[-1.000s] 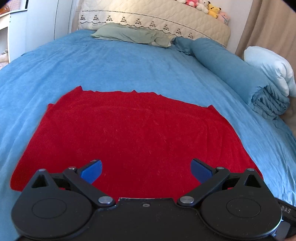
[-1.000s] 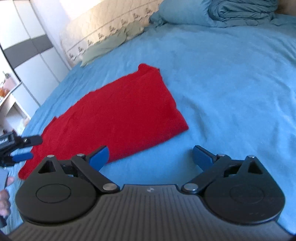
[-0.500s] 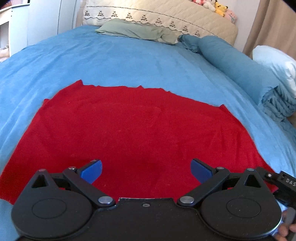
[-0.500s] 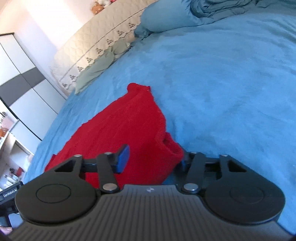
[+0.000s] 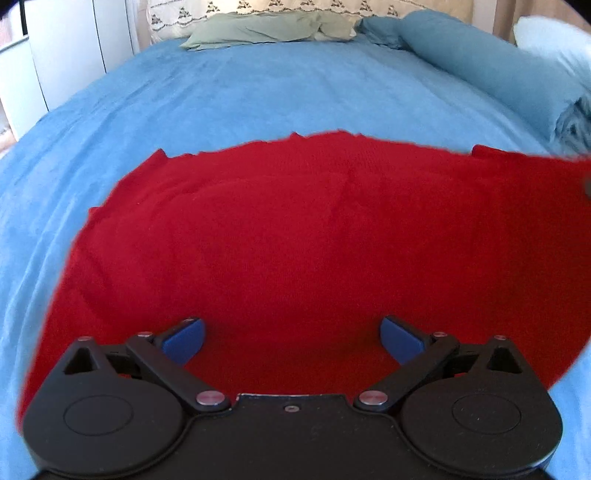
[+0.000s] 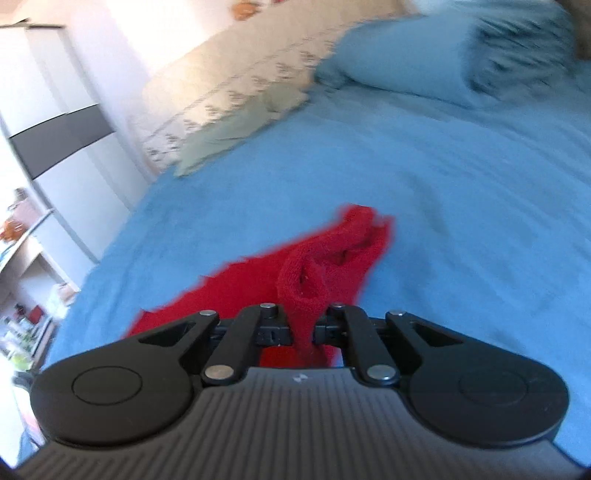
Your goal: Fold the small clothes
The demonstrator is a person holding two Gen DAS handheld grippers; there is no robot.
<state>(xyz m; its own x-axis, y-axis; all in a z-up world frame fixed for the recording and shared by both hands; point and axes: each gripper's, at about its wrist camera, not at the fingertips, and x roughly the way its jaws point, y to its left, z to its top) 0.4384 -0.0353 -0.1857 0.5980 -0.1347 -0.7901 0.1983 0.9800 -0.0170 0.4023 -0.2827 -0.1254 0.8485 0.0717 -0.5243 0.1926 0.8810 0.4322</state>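
A bed with a blue sheet is filling both views. At its head, a cream quilted headboard is standing against the wall, and one pale green pillow is lying in front of it. One rolled blue duvet is lying along the side of the bed, and a lighter blue bundle is showing just beside it. A white wardrobe with a dark band is standing beside the bed, and shelves with small things, too blurred to tell, are showing at the edge of the right wrist view.

One red garment is lying spread on the sheet, near the foot of the bed. The left tool is hanging over its near edge with the two blue pads standing wide apart and nothing between them. The right tool has just been closing, and it is now clamped on one corner of the red garment, which is rising from the sheet in a bunched fold.
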